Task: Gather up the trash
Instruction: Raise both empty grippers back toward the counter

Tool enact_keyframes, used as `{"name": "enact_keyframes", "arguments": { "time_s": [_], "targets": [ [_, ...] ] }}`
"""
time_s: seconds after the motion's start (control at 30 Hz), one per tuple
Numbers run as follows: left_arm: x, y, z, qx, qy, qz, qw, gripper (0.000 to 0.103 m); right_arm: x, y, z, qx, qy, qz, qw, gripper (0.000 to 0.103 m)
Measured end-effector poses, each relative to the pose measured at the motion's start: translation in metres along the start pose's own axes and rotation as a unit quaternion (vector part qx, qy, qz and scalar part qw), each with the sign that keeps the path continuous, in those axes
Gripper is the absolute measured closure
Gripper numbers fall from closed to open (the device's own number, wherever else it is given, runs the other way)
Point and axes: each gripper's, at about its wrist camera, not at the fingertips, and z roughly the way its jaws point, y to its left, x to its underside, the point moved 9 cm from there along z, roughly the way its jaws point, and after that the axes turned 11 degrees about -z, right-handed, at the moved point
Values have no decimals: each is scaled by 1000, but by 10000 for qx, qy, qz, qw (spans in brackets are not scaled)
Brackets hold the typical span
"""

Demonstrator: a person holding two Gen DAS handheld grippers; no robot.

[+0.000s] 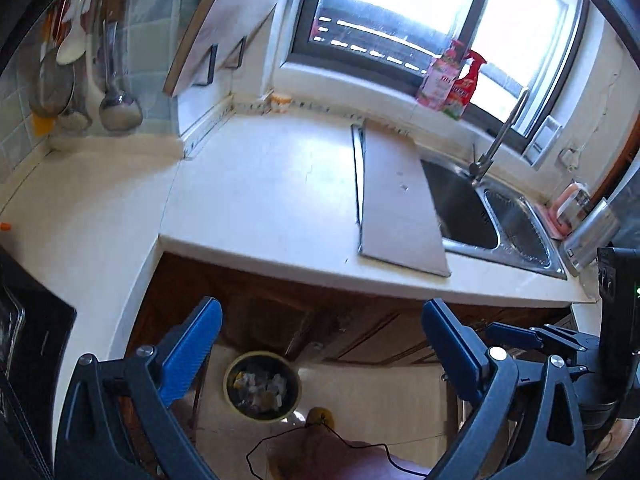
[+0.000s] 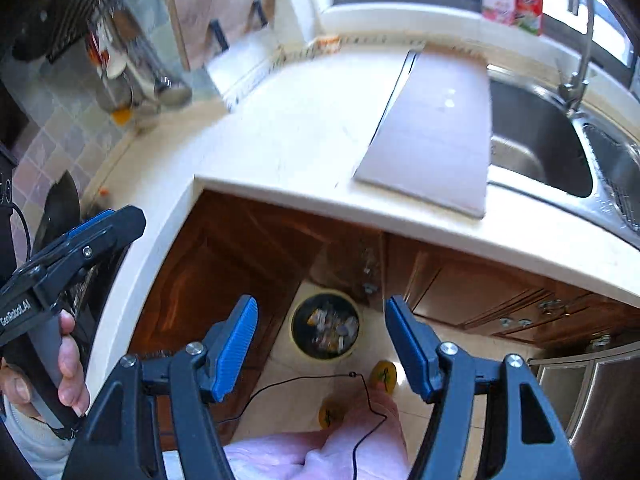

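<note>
Left hand-held gripper (image 1: 320,344): blue pads spread wide, nothing between them – it hangs above the floor in front of the tabletop edge.
Right hand-held gripper (image 2: 322,344): jaws parted, empty; the bin shows in the gap between its fingers.
Trash bin (image 2: 325,326): round, yellow-rimmed, on the tiled floor at the foot of the wooden cabinets (image 2: 224,264), with mixed scraps inside (too small to tell apart).
Tabletop (image 1: 260,184): cream, L-shaped, its front edge overhanging the cabinets – it lies between both grippers and the far wall.
Board (image 1: 396,200): a flat grey sheet lying on the tabletop, touching the sink's left rim.
Sink (image 1: 500,220): steel, with a tall faucet (image 1: 500,140) at its back.
Window sill: a pink pouch (image 1: 438,80) and a red spray bottle (image 1: 466,84) stand side by side.
Left wall: ladles and strainers (image 1: 92,92) hang on grey tiles; a cutting board (image 1: 228,20) leans beside them.
Floor: two yellow slippers (image 2: 384,376) just near the bin, and a thin black cable (image 2: 360,400) across the person's pink trouser leg.
Person's hand (image 2: 68,376): wrapped around the left gripper's handle.
</note>
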Motion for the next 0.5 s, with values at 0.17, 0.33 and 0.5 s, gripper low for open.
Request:
{"name": "enact_keyframes", "arguments": {
  "time_s": [0.17, 0.33, 0.5],
  "targets": [
    [-30, -27, -16, 197, -265, 99, 9994, 1, -23, -11, -16, 122, -135, 11, 9998, 36],
    [-57, -42, -21, 160, -490, 212, 9984, 1, -58, -31, -21, 265, -233, 28, 9994, 36],
    [-92, -47, -2, -18, -596, 200, 9980, 1, -103, -53, -11, 204, -379, 25, 9991, 36]
  ]
}}
